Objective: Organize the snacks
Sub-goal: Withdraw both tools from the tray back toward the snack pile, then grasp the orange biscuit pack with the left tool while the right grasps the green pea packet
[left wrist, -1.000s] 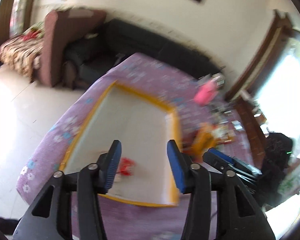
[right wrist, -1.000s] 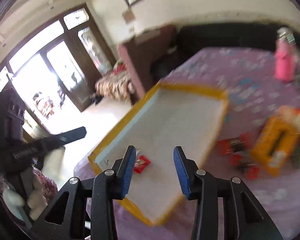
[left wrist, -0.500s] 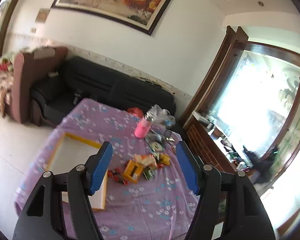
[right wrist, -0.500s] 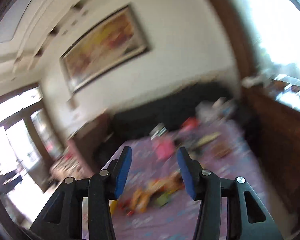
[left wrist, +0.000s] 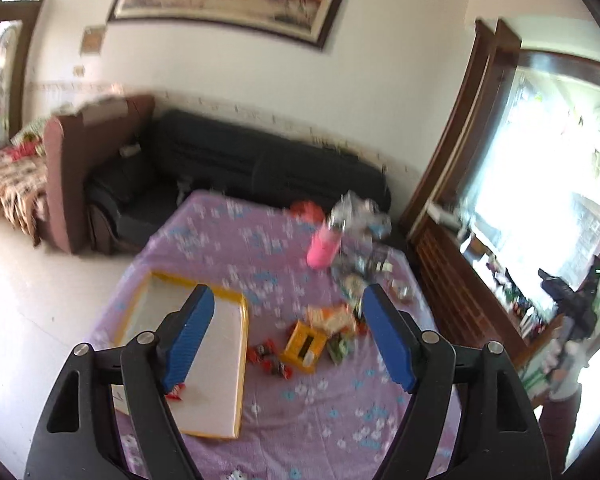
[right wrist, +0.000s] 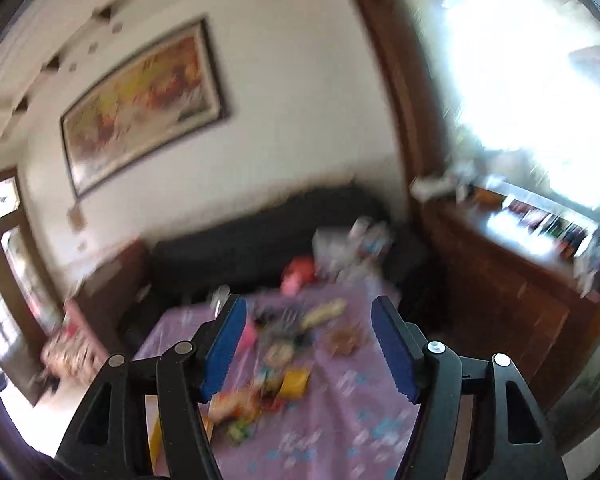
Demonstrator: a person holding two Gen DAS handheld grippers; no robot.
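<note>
Above the purple table (left wrist: 324,400) | left gripper (left wrist: 288,336) and right gripper (right wrist: 308,344): jaws wide, empty, just opened | snacks (left wrist: 320,336) right of tray (left wrist: 242,360) | tray farther away than earlier.

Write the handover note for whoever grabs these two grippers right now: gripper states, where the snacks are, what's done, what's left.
Left gripper: jaws have just been opening, nothing between them, held high above the table.
Right gripper: the same, open and empty; its view is blurred.
Tray: yellow-rimmed, on the purple cloth's left side, one red snack in it.
Snack pile: loose packets and a yellow box to the tray's right.
Done: one snack placed.
Left: move the remaining pile into the tray.
</note>
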